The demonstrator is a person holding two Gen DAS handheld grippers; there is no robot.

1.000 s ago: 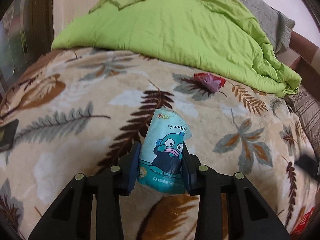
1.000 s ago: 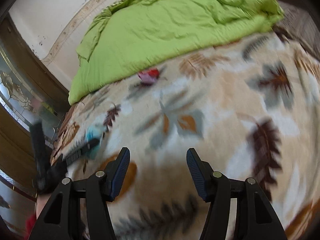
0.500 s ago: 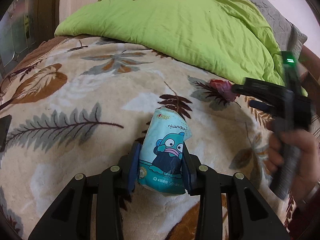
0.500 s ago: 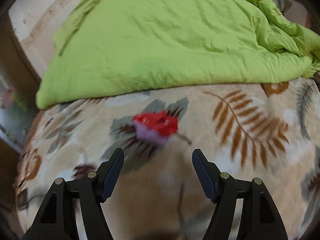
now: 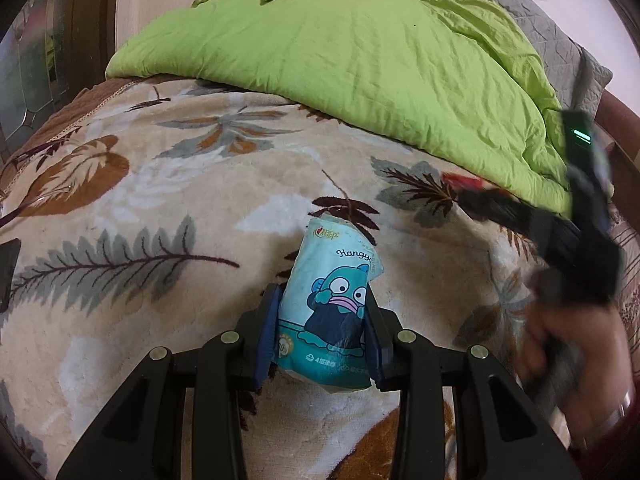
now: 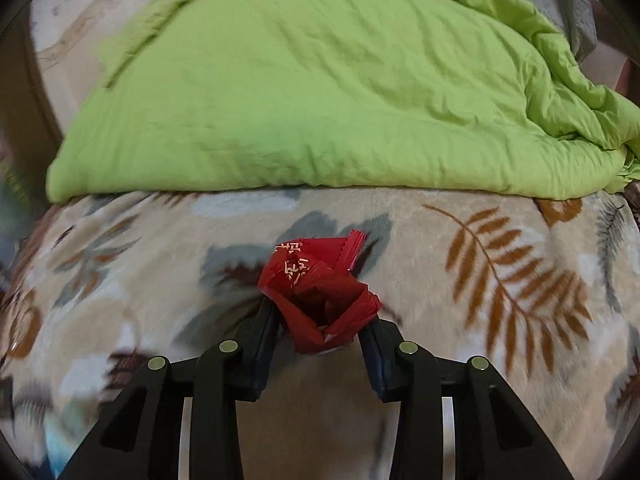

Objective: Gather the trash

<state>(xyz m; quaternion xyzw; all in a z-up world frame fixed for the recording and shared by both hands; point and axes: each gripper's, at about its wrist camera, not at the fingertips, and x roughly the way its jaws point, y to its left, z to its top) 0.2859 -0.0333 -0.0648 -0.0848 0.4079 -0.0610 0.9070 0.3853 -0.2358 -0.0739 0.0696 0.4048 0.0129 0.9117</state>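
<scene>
My left gripper (image 5: 323, 332) is shut on a light blue tissue packet (image 5: 332, 304) with a cartoon fish on it, held just above the leaf-patterned blanket (image 5: 160, 208). My right gripper (image 6: 320, 328) has closed its jaws around a crumpled red wrapper (image 6: 320, 296) lying on the blanket (image 6: 480, 272). In the left wrist view the right gripper (image 5: 472, 200) appears blurred at the right, its tip at the red wrapper (image 5: 460, 182), held by a hand (image 5: 576, 344).
A rumpled green duvet (image 5: 360, 60) covers the far half of the bed; it also fills the top of the right wrist view (image 6: 320, 92). A grey pillow (image 5: 560, 40) lies behind it. A dark flat object (image 5: 8, 268) sits at the left edge.
My right gripper swung across the bed, reached the red wrapper and closed its jaws around it. My left gripper kept hold of the tissue packet and shifted slightly.
</scene>
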